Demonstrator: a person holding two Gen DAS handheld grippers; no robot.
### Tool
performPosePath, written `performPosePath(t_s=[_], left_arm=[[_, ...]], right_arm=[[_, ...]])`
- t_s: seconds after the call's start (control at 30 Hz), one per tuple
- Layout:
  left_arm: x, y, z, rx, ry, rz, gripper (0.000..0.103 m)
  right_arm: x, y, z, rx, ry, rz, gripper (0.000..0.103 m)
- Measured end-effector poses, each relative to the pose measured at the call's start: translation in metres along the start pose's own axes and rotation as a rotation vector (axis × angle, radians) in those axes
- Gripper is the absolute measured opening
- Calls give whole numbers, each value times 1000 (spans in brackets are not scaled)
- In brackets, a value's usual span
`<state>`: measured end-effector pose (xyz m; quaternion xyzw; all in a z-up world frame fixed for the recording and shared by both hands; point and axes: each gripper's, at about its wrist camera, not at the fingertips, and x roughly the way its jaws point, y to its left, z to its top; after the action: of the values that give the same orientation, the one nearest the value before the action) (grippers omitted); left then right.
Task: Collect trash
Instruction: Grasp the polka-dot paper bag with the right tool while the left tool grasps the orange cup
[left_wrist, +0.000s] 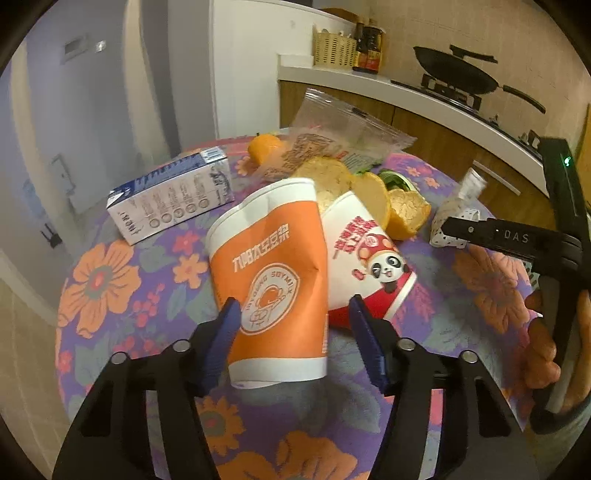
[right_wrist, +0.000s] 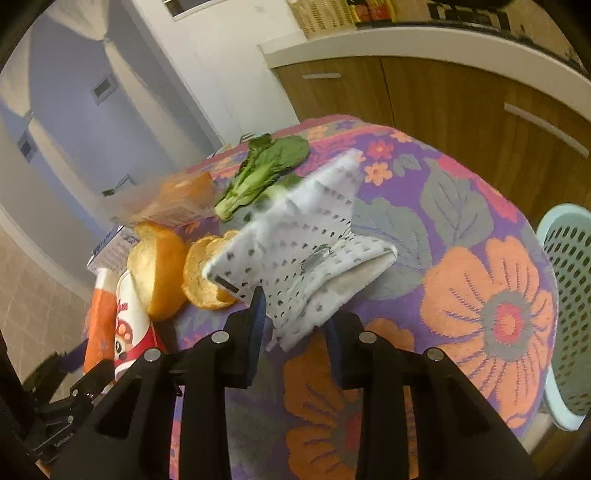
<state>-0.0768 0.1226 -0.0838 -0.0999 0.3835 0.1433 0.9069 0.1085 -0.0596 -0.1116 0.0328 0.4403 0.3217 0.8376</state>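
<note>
An orange soy-milk paper cup (left_wrist: 273, 280) lies crushed on the floral table (left_wrist: 110, 288), with a red and white panda cup (left_wrist: 365, 266) beside it. My left gripper (left_wrist: 291, 328) is open, its blue pads either side of the orange cup's lower end, right pad apart from it. My right gripper (right_wrist: 295, 321) is closed on a white dotted paper wrapper (right_wrist: 306, 236); it shows in the left wrist view (left_wrist: 458, 221) at the right. Bread pieces (right_wrist: 162, 273) and a green leaf (right_wrist: 266, 162) lie behind the wrapper.
A blue and white milk carton (left_wrist: 173, 195), an orange fruit (left_wrist: 264, 146) and a clear plastic bag (left_wrist: 343, 125) lie at the table's far side. A pale green mesh basket (right_wrist: 570, 306) stands off the table's right edge. Kitchen counter with wok (left_wrist: 458, 70) behind.
</note>
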Motion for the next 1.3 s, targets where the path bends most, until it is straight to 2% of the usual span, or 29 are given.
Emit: performPosePath(t_s=[0.1,0.17,0.27,0.4,0.57,0.7,0.77,1.07,1.2,1.3], left_arm=[[-4,8,-3,-10,1,1,48],[-7,13,-4,-20,-12,4,43],[-17,25,-3,-72,-50,-18,38],[-21,42,-3,-121,-65,-13,36],[-18,62,-3,-176,-56,9,37],[-15,64,5,-157,-50,74,38],[-10,66,8,-169,-30,81,38],[-19,94,8,-247,-49,97,34],[-23,111,15,-272,-46,138,36],[-21,117,25,-255,-31,166,39]], right_arm=[[3,-6,5,39,0,10,25],[2,-7,5,42,-9,1,14],[-1,-3,5,8,-29,-21,3],[-9,15,4,-94,-78,-100,2],[-15,30,0,-172,-105,-117,2],[-19,37,-1,-188,-111,-101,2],[-20,38,-1,-195,-118,-101,2],[-32,35,-6,-209,-133,-95,2],[-31,34,-5,-206,-132,-94,2],[-31,34,-5,-206,-133,-95,2]])
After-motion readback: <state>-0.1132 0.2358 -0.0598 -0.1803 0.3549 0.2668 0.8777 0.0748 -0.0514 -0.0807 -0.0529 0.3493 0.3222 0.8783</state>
